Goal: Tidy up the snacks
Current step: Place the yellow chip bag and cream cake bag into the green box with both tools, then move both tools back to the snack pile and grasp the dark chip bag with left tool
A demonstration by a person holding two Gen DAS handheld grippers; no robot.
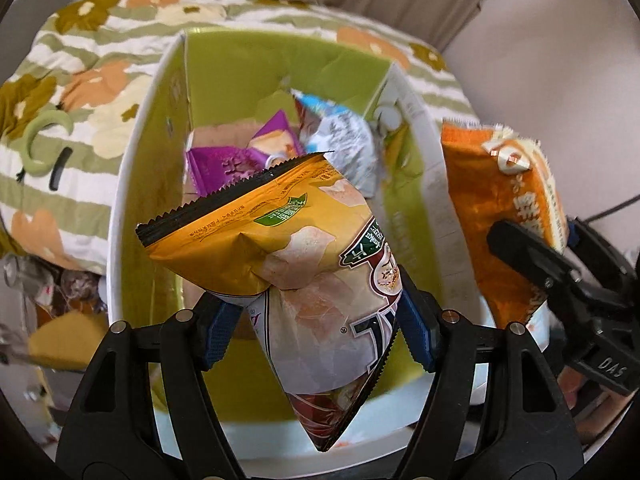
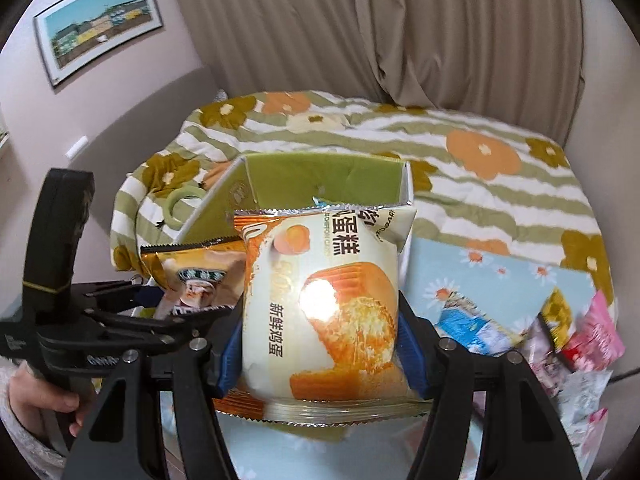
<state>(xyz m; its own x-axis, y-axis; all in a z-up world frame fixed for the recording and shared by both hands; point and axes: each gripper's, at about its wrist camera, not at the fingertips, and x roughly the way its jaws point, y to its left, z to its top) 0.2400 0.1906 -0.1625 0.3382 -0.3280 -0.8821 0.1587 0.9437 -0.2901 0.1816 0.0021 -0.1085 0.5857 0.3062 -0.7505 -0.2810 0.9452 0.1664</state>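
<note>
Snacks fill both grippers. In the left wrist view, the left gripper (image 1: 320, 322) at the bottom centre has a yellow chip bag (image 1: 304, 248) wedged between its 2 blue pads (image 1: 218, 334), the bag's black serrated edge pointing to the upper left and its lower corner hanging below the jaws. The pads meet the bag's sides, so it looks grasped, though the grip looks loose. At the right edge of the same view, the right gripper (image 1: 532, 240) clenches an orange cake packet (image 1: 500, 208). In the right wrist view this packet (image 2: 320, 304) stands upright at the centre, pinched between the blue pads (image 2: 412, 356) of the gripper (image 2: 320, 354), with a glare spot on its front. At lower left there, a hand (image 2: 36, 400) holds the left gripper's handle.

Just beyond the chip bag, an open box (image 1: 132, 208) with a green inside holds a purple packet (image 1: 224, 164) and a silver-blue packet (image 1: 340, 140). Behind the box lies a flower-patterned blanket (image 2: 480, 152). More loose packets (image 2: 576, 332) lie at the right of the right wrist view. A beige curtain (image 2: 400, 32) and a framed picture (image 2: 96, 24) sit in the upper part.
</note>
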